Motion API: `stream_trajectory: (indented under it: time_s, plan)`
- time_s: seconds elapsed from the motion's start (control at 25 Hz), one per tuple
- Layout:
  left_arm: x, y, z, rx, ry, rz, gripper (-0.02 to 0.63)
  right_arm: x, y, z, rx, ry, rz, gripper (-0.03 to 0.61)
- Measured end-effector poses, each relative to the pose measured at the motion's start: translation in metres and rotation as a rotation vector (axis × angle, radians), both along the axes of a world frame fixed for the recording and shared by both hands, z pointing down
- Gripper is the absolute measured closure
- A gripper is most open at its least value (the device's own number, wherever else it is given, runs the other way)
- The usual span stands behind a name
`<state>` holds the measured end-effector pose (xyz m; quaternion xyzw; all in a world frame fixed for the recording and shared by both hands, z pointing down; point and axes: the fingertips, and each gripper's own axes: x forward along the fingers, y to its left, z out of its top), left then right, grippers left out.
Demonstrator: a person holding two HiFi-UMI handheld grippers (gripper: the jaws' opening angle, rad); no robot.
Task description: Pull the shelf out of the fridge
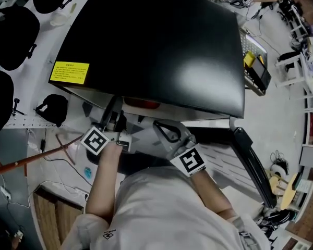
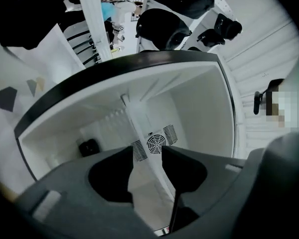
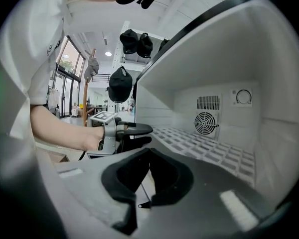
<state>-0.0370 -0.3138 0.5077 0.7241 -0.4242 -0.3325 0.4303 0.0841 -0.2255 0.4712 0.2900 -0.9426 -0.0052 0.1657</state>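
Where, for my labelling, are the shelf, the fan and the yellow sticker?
shelf (image 3: 209, 151): right gripper view, on its white grid.
fan (image 3: 205, 123): right gripper view, centre of the round grille.
yellow sticker (image 1: 69, 72): head view, middle of the sticker.

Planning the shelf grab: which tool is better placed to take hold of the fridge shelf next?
Likely left. The left tool stands open with the shelf edge lined up between its jaws; the right tool is shut.

Your left gripper (image 2: 147, 152): jaws apart, gripping nothing | white shelf (image 2: 137, 121): edge-on, running through the gap toward the back wall | fan grille (image 2: 155, 143): just beyond jaw tips | fridge (image 2: 154, 55): black rim framing white cavity
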Motion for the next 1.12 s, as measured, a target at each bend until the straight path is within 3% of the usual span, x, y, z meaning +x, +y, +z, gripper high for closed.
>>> stream_trajectory:
  time_s: [0.12,0.28,0.8,1.12]
  plan:
    - [0.003,-0.01,0.002,-0.01,0.048,-0.008,0.446,0.004,-0.004,0.003,-0.012,-0.024,0.018,0.577]
    - [0.006,-0.021,0.008,-0.039,0.039,-0.005,0.448,0.007,-0.007,0.006,-0.03,-0.042,0.038,0.575]
    - [0.016,-0.049,-0.007,-0.028,0.079,0.01,0.543,0.011,-0.012,0.006,-0.034,-0.065,0.066,0.575]
    - [0.018,-0.049,-0.007,-0.082,0.162,0.043,0.566,0.014,-0.014,0.0,-0.005,-0.071,0.079,0.575]
